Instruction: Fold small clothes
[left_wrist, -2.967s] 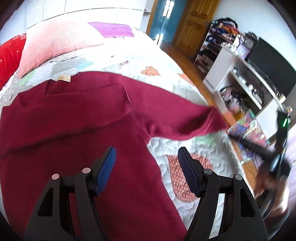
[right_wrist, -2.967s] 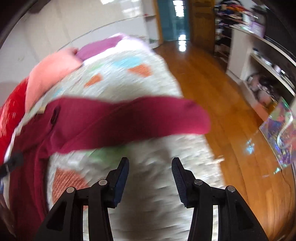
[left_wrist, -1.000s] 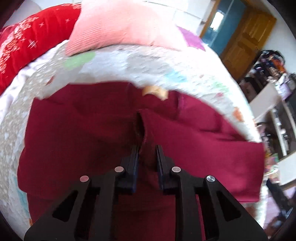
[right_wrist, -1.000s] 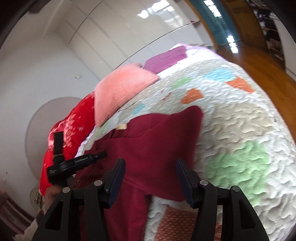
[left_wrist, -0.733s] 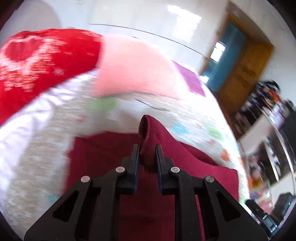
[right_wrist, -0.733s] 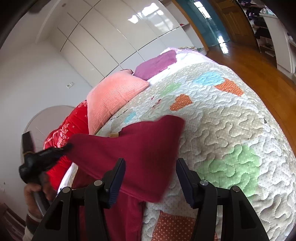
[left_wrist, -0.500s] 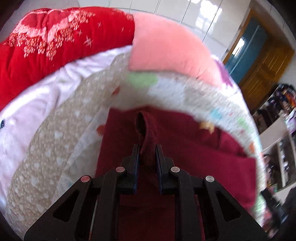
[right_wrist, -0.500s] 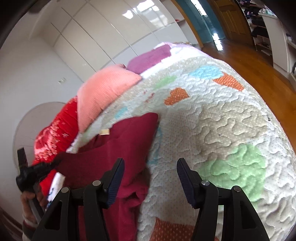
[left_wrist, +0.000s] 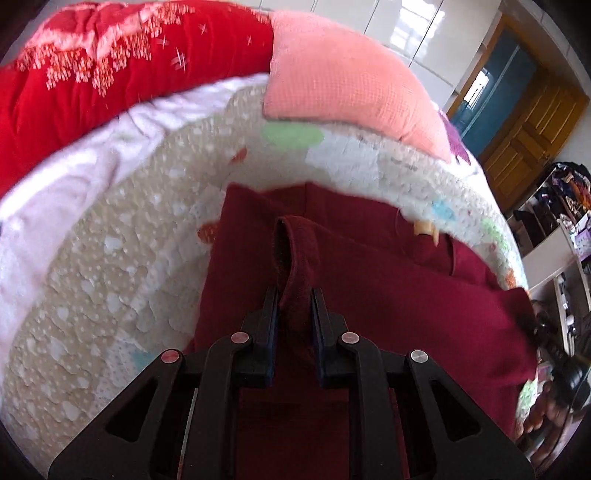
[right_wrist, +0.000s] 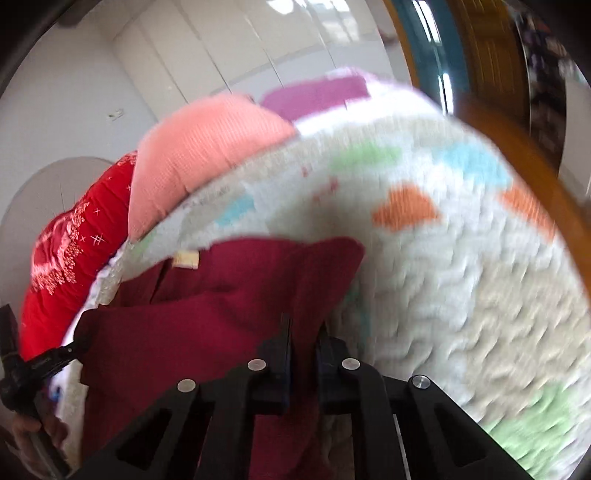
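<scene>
**Soft maroon garment pinched at two points on the quilted bed**

Left wrist view: the left gripper has its jaws drawn narrow on a raised ridge of the maroon garment, which lies spread on the patchwork quilt, below the pink pillow and the red blanket. The cloth stands up in a floppy loop above the pads, so it looks soft, light and limp, probably a knit. It should drape and sag wherever it is not supported, and it is not fragile. A hem, cuff or seam gives the surest hold, since a pinch in mid-panel only gathers loose cloth. A small tan label sits near the neckline; any writing on it is too small to read.

Right wrist view: the right gripper is closing, its jaws nearly together with a fold of the same garment between them, near the garment's right edge. This frame is motion-blurred, so how firmly the pads bite is hard to judge, though they appear to press the cloth. The tan label shows here too, unreadable. At lower left the other handheld gripper carries small white lettering that I cannot make out.
</scene>
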